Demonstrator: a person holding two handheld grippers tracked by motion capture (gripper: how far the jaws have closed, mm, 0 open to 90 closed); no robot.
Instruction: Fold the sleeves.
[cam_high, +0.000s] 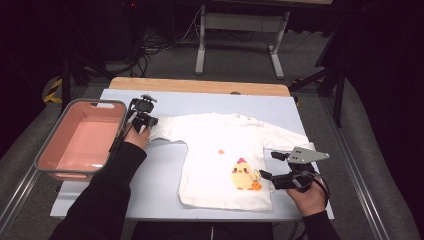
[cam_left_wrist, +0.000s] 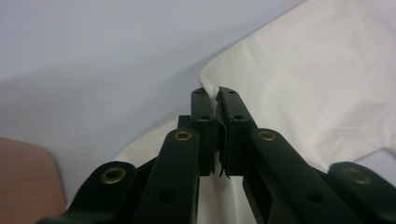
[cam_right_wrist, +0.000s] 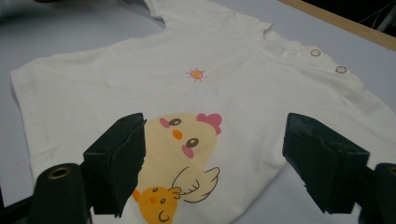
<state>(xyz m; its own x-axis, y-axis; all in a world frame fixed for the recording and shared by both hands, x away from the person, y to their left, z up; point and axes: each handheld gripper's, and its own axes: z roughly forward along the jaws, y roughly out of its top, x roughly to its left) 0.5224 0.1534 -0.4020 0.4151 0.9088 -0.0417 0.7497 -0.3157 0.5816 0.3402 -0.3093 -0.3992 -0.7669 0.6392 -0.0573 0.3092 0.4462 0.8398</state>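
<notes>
A small white long-sleeved shirt (cam_high: 215, 145) with a yellow chick print (cam_high: 242, 175) lies flat, front up, on the pale blue table cover (cam_high: 150, 175). My left gripper (cam_high: 144, 121) is at the end of the shirt's left sleeve. In the left gripper view its jaws stand together with a fold of the white sleeve cuff (cam_left_wrist: 211, 89) pinched between them. My right gripper (cam_high: 267, 165) hovers at the shirt's right side near the hem, open. In the right gripper view its jaws stand wide apart with the chick print (cam_right_wrist: 187, 140) between and beyond them, nothing held.
A pink basin (cam_high: 52, 137) with a grey rim stands at the table's left, right beside my left hand; its corner (cam_left_wrist: 23, 182) shows in the left gripper view. The table's wooden far edge (cam_high: 200, 86) lies behind the shirt. Stand legs (cam_high: 201, 45) rise beyond.
</notes>
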